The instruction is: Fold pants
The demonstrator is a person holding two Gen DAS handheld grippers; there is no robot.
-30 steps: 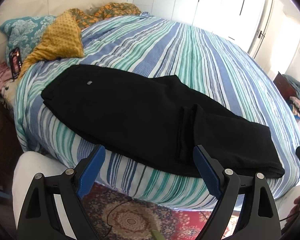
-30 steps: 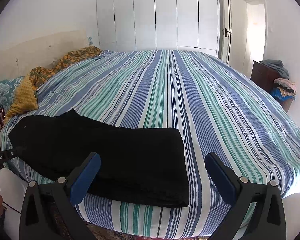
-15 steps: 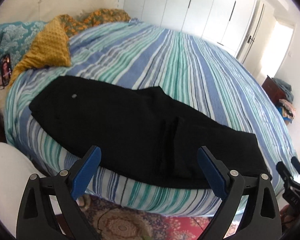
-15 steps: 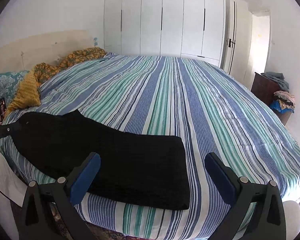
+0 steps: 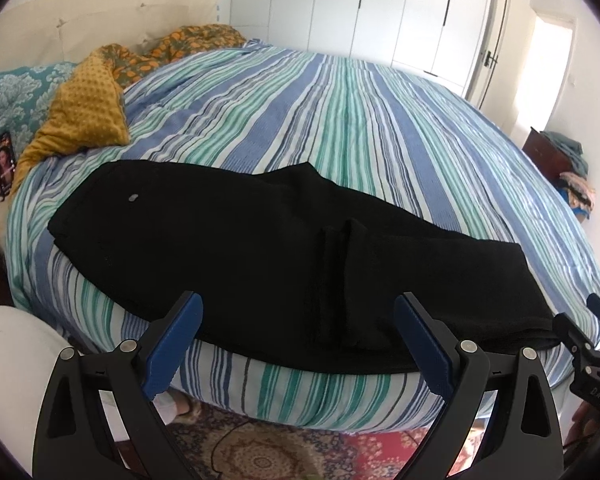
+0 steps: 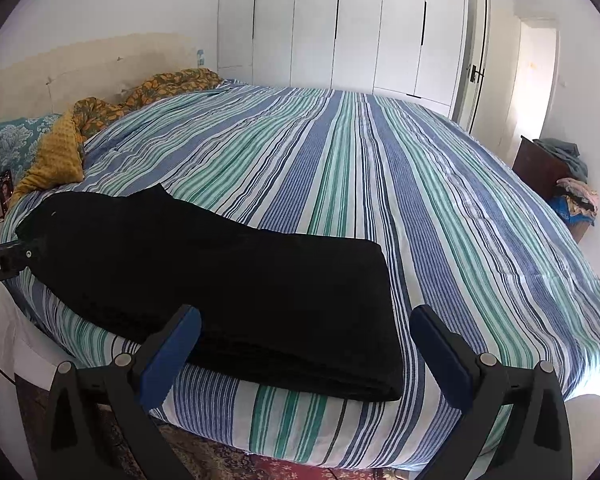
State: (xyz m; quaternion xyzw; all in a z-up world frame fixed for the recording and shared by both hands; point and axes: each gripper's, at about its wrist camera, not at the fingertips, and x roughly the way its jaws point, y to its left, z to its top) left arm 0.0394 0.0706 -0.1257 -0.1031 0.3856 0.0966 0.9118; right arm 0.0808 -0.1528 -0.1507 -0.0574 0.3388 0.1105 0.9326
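Black pants lie flat along the near edge of a striped bed, waist at the left, legs stacked toward the right. They also show in the right wrist view, with the leg ends near the bed edge. My left gripper is open and empty, just in front of the pants' near edge. My right gripper is open and empty, in front of the leg ends. The right gripper's tip shows at the far right of the left wrist view.
A yellow pillow, a teal pillow and an orange blanket lie at the head of the bed. A phone lies at the left edge. A patterned rug is below. A dresser with clothes stands right.
Both grippers have lifted and drawn back slightly, so the view has tilted up and more of the wardrobe shows. The pants have not moved. Both stay open.
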